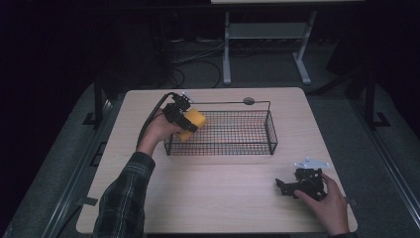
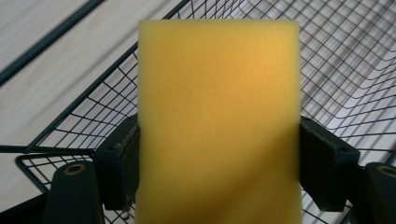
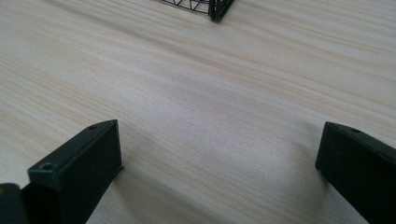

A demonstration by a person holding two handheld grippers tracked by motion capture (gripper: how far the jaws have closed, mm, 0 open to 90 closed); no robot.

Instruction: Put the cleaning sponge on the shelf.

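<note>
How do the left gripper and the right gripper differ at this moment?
The left gripper clamps a yellow foam sponge over the black wire basket; the right gripper stands open and empty. The left is raised; the right rests low on the pale wooden table. Both are hand-held.

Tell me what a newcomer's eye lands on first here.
The yellow sponge, clamped in the left hand-held gripper at the left end of the black wire basket. Then the right hand-held gripper, jaws wide apart and empty, resting on the pale wooden table near its right front corner.
</note>
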